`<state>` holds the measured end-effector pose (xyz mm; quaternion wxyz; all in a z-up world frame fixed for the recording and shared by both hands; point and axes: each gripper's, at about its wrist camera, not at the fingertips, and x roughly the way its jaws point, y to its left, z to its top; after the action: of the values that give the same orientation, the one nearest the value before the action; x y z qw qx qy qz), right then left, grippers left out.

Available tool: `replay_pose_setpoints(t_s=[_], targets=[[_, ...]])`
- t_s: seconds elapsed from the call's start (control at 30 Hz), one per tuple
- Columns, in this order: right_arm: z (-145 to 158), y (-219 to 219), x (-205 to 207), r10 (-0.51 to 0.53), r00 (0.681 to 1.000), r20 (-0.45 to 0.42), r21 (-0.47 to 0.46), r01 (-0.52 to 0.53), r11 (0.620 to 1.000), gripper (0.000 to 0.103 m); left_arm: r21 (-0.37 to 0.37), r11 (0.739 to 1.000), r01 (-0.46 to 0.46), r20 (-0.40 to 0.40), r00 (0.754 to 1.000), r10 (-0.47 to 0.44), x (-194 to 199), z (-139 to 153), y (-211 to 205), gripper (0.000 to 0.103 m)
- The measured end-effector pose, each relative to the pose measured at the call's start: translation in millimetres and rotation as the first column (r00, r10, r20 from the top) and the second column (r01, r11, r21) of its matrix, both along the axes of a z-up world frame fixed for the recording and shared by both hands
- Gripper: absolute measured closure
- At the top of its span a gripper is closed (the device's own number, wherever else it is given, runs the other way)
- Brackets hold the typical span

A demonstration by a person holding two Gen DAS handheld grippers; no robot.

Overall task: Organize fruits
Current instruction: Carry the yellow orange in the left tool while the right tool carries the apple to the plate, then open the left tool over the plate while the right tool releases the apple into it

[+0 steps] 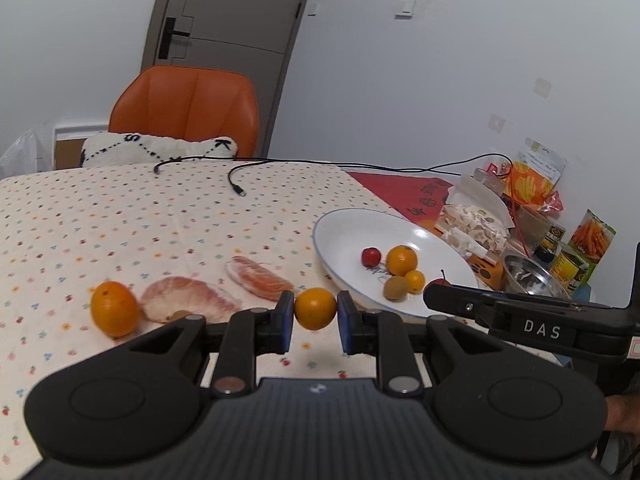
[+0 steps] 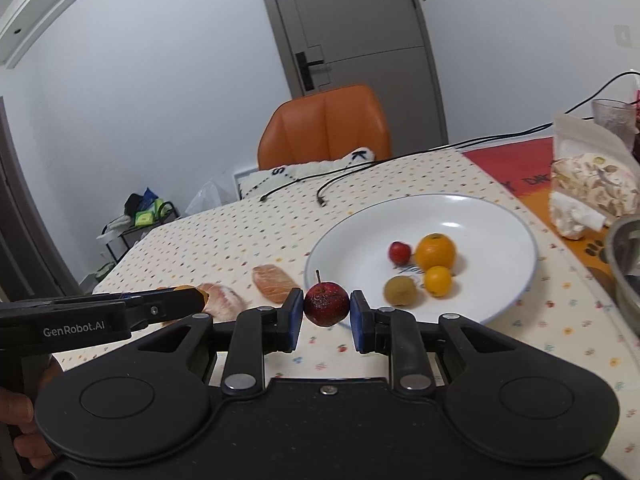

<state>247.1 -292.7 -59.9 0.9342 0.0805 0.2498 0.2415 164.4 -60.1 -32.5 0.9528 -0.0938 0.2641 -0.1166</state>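
Beside plate: L gripper pinching orange, R gripper pinching red fruit.

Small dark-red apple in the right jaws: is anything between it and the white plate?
Nothing visible. The small dark-red stemmed apple sits by the near rim of the white blue-edged plate, with only dotted tablecloth between. Fruit lies mid-plate; the near-left part is bare.

Both cameras sit low over the table, each looking forward along its own fingers towards the chair at 12 o'clock. The left view has the plate at 2 o'clock, the right view close at 1 o'clock. Both share plate, chair and door.
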Motion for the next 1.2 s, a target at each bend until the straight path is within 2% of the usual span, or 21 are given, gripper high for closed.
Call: replay_pose_setpoints(t_s=[0.6, 1.2], targets=[[-4, -46, 10, -0.083, 0.997, -0.002, 0.04, 0.083, 0.996, 0.08, 0.033, 0.998, 0.053, 0.0, 0.999, -0.053, 26, 1, -40, 0.082], [-15, -66, 36, -0.117, 0.993, -0.024, 0.055, 0.118, 0.991, 0.08, 0.047, 0.994, 0.099, -0.025, 0.995, -0.098, 67, -8, -71, 0.082]])
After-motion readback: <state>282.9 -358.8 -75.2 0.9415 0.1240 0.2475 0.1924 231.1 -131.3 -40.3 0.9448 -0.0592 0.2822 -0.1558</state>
